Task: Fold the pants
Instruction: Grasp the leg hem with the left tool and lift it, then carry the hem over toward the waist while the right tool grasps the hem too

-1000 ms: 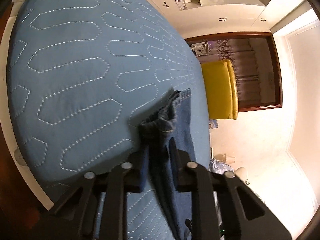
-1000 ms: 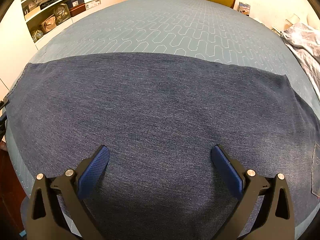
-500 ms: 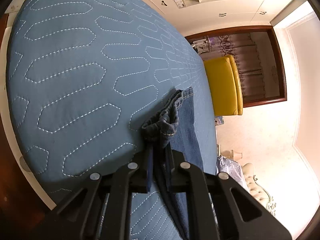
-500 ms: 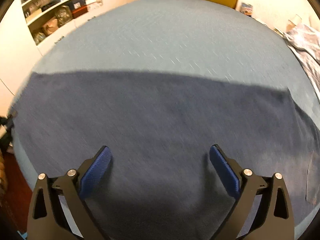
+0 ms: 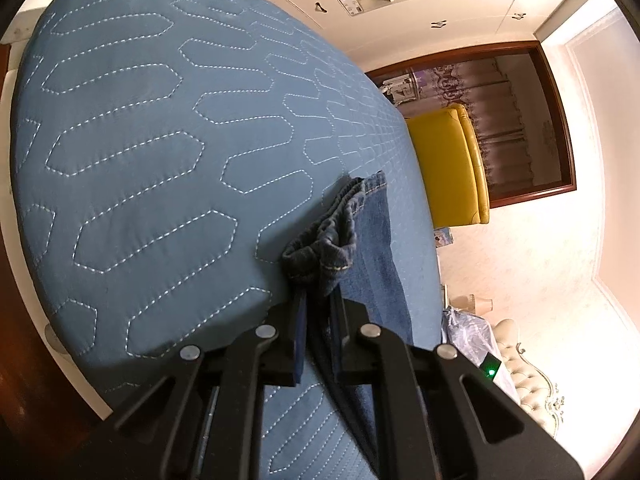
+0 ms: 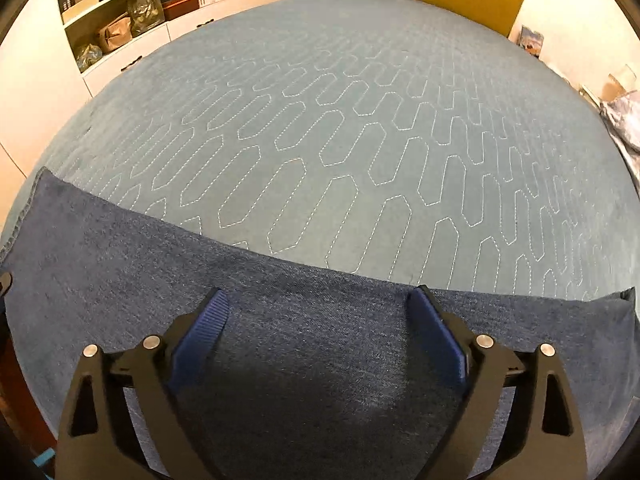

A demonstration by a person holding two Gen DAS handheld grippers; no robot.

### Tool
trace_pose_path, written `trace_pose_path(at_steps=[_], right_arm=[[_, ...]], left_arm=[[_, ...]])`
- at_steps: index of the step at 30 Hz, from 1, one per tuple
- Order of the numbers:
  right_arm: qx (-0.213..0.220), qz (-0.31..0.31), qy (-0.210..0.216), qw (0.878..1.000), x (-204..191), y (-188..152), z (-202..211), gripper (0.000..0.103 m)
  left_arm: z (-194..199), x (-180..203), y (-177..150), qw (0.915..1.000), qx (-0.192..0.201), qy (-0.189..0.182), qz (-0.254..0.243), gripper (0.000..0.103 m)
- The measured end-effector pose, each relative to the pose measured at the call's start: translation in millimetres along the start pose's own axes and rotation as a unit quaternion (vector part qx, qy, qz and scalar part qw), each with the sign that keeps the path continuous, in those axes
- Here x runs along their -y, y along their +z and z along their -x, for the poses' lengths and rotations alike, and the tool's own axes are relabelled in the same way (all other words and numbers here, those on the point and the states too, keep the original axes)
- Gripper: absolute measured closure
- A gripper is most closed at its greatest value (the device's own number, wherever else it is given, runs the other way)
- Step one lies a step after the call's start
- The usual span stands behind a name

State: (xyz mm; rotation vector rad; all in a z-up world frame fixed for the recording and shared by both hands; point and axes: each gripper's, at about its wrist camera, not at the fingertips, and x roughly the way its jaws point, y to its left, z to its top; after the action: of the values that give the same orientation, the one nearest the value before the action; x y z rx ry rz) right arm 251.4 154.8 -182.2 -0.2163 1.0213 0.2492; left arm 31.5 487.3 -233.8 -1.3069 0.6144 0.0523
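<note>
Quilted blue bedspread [image 6: 360, 120] with white stitched hexagons fills the room, dark blue denim pants [image 6: 320, 340] laid along its near edge.

Behind the bed stands a yellow armchair [image 5: 452, 168]. Right claw [image 6: 316, 332] hangs released, fingers wide apart over flat denim directly beneath it. Left claw [image 5: 318, 312] is clenched on the pants' bunched hem [image 5: 324, 248], which bulges just ahead of its fingertips.

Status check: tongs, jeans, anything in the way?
Left tongs shut on jeans hem. Right tongs open above the denim, holding nothing. Jeans flat on blue quilt. Nothing in the way.
</note>
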Motion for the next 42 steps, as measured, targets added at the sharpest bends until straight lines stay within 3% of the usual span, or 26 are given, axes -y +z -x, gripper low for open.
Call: trace_pose_path(at_steps=[5,9,11,13,16,17,19,21,22,24,25,27,31,34,35,36,37,38,40,41,42], right_arm=[[0.003,-0.002,-0.003,1.000,1,-3,-2,0.012],[-0.003,-0.020,0.018,1.000,7,-2,4,0.012],[-0.011,-0.032,0.037,0.999,17,-5,12,0.012],[-0.028,-0.061,0.095,0.993,32,-9,21,0.011],[-0.062,-0.123,0.195,0.971,64,-16,29,0.011],[-0.063,-0.141,0.219,0.964,75,-19,34,0.011],[-0.064,-0.178,0.263,0.946,101,-26,44,0.011],[-0.063,-0.212,0.293,0.930,126,-37,54,0.010],[-0.062,-0.235,0.307,0.920,144,-45,60,0.008],[-0.058,-0.262,0.321,0.908,169,-59,69,0.008],[-0.053,-0.278,0.321,0.904,187,-70,76,0.008],[-0.043,-0.292,0.306,0.905,215,-93,91,0.008],[-0.026,-0.311,0.275,0.909,257,-133,114,0.008],[-0.029,-0.322,0.266,0.908,278,-157,119,0.008],[-0.029,-0.326,0.265,0.907,283,-163,118,0.008],[-0.030,-0.330,0.264,0.906,288,-170,118,0.008],[-0.030,-0.333,0.263,0.905,290,-173,117,0.008],[-0.028,-0.337,0.264,0.904,293,-176,116,0.008],[-0.024,-0.341,0.269,0.901,299,-182,116,0.008],[-0.023,-0.340,0.270,0.900,298,-182,114,0.008],[-0.023,-0.339,0.271,0.901,297,-182,114,0.008]], left_arm=[[-2,2,2,1.0000,0.000,0.006,-0.005,0.093],[0,21,0,0.9985,0.011,0.040,-0.036,0.094],[4,47,-4,0.9928,0.025,0.077,-0.089,0.095],[6,81,-13,0.9788,0.041,0.122,-0.159,0.095],[5,151,-42,0.9320,0.068,0.194,-0.299,0.095],[3,182,-59,0.9060,0.079,0.212,-0.358,0.095],[-3,223,-91,0.8634,0.095,0.232,-0.438,0.095],[-17,265,-139,0.8094,0.101,0.243,-0.525,0.095],[-28,285,-172,0.7747,0.103,0.248,-0.573,0.095],[-46,306,-225,0.7284,0.101,0.243,-0.633,0.095],[-59,314,-264,0.7002,0.091,0.234,-0.668,0.095],[-81,314,-319,0.6657,0.079,0.219,-0.709,0.095],[-135,275,-433,0.5833,0.035,0.202,-0.786,0.095],[-161,244,-465,0.5443,0.038,0.225,-0.807,0.088],[-163,235,-470,0.5341,0.042,0.228,-0.813,0.075],[-162,228,-474,0.5255,0.050,0.232,-0.817,0.052],[-161,224,-476,0.5166,0.061,0.234,-0.821,0.043],[-160,220,-481,0.5004,0.076,0.235,-0.830,0.037],[-159,214,-484,0.4749,0.086,0.239,-0.843,0.037],[-158,213,-484,0.4689,0.084,0.241,-0.845,0.037],[-157,213,-481,0.4710,0.082,0.243,-0.844,0.036]])
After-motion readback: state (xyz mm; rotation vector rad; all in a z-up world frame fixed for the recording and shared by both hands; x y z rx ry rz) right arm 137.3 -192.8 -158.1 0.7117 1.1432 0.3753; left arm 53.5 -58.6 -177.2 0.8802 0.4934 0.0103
